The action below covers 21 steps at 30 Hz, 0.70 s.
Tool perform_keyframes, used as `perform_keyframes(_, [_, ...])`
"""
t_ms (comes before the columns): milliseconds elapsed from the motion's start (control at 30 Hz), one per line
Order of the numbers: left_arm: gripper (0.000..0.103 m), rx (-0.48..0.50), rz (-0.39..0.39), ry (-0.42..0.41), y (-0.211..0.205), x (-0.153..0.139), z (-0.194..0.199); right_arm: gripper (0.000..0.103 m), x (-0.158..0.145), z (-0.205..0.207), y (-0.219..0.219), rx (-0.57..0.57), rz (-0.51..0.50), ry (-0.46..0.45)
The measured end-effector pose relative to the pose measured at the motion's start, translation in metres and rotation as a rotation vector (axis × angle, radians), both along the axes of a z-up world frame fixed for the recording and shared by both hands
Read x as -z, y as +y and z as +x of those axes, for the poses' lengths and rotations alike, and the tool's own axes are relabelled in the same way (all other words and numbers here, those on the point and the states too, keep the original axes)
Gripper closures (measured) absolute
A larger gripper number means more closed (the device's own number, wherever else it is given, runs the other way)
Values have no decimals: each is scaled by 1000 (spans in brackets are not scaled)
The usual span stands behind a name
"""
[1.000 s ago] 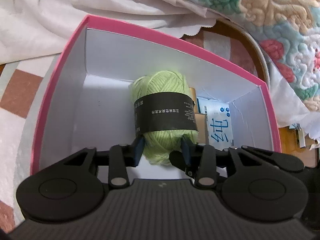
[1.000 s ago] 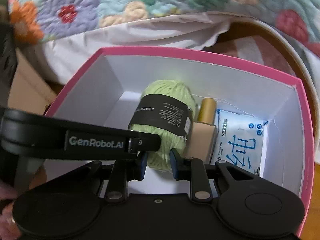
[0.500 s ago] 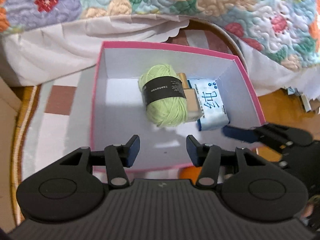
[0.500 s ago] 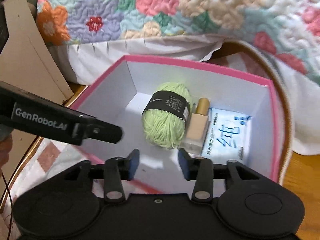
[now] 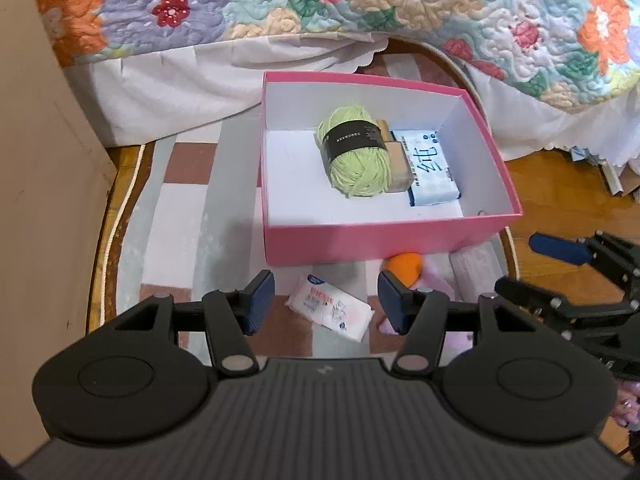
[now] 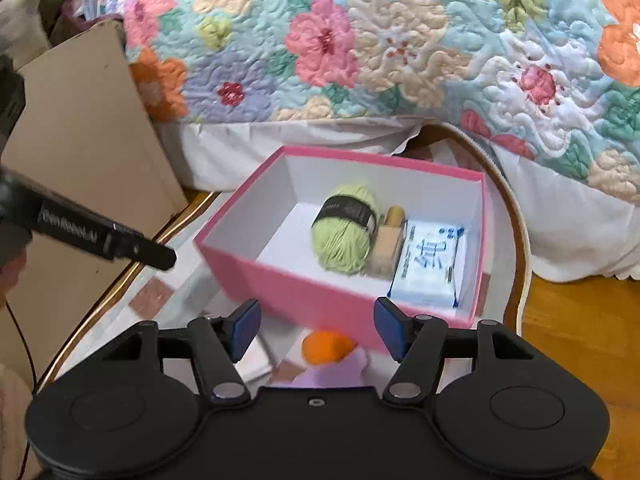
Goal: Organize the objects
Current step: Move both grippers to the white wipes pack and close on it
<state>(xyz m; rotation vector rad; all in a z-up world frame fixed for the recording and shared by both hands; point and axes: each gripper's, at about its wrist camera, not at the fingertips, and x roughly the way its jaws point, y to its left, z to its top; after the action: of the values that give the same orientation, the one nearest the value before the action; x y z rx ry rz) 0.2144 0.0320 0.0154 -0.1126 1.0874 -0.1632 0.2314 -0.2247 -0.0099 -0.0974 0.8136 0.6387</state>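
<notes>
A pink box (image 5: 384, 240) (image 6: 280, 280) stands on a patchwork rug. Inside it lie a green yarn ball (image 5: 358, 156) (image 6: 344, 232), a beige bottle (image 5: 398, 164) (image 6: 388, 240) and a blue-and-white tissue pack (image 5: 430, 168) (image 6: 430, 268). In front of the box lie a small white tissue pack (image 5: 330, 306), an orange ball (image 5: 404, 266) (image 6: 328, 346) and a lilac cloth (image 6: 332, 372). My left gripper (image 5: 326, 306) is open and empty above the white pack. My right gripper (image 6: 316, 326) is open and empty above the orange ball.
A flowered quilt (image 5: 360, 12) with a white skirt hangs behind the box. A beige cardboard panel (image 6: 80, 152) stands at the left. Wooden floor (image 5: 560, 184) lies to the right of the rug (image 5: 180, 220). The other gripper shows at each view's side.
Both grippers have pulled back and up out of the box, leaving the yarn ball inside. Their jaws have opened wider. The items in front of the box have come into view.
</notes>
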Motion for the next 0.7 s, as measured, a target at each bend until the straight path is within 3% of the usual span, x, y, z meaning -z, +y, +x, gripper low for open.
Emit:
perform_keyframes(333, [43,22,23,-86,7,-27,-36,30,-14,-56,1,-38,-33,-81])
perform_keyframes(533, [40,5,3,-116,16,-21,-53,26,-34,-87,-9,-16,150,-104])
perform_keyframes(700, [40,7,-24,-96,22,1,-53,16,-30,-102,6,-64,169,-78])
